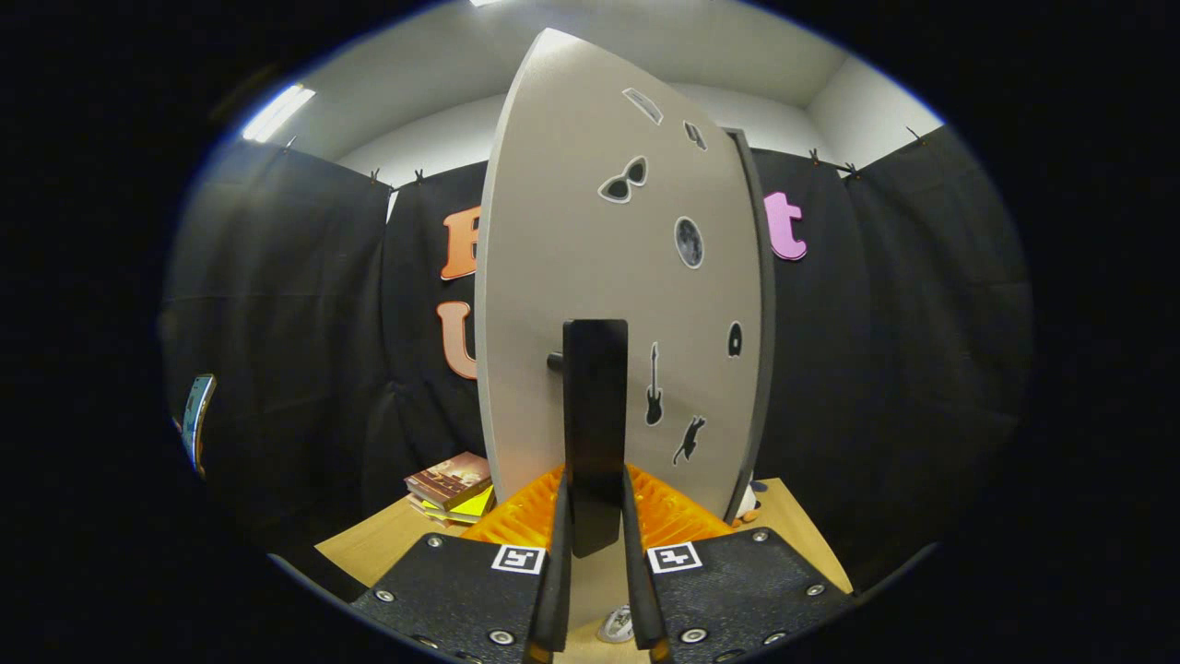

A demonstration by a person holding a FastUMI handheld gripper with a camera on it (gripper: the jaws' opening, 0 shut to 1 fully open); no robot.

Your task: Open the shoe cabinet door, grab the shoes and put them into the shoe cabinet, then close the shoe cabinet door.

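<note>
Gripper is clamped on the dark upright handle of the shoe cabinet door, both fingers pressing in on it from either side, so a door step is what's going on right now

Door itself is the big pale panel covered in little stickers, and it's standing at an angle to the camera with its thin edge showing on the right side, so I'd call it partly swung out rather than flush. Honestly can't tell from this angle whether it's on its way open or on its way shut, and the cabinet's inside is hidden behind the panel, so no idea if anything is in there yet

Shoes: there's a small pale rounded thing low down between the fingers at the near edge of the bench, might be a shoe toe, too little of it to say for sure

Also a stack of books sits on the bench's far left part, just beside the door

My guess is we're early, door being pulled open, shoes and closing still left
</note>
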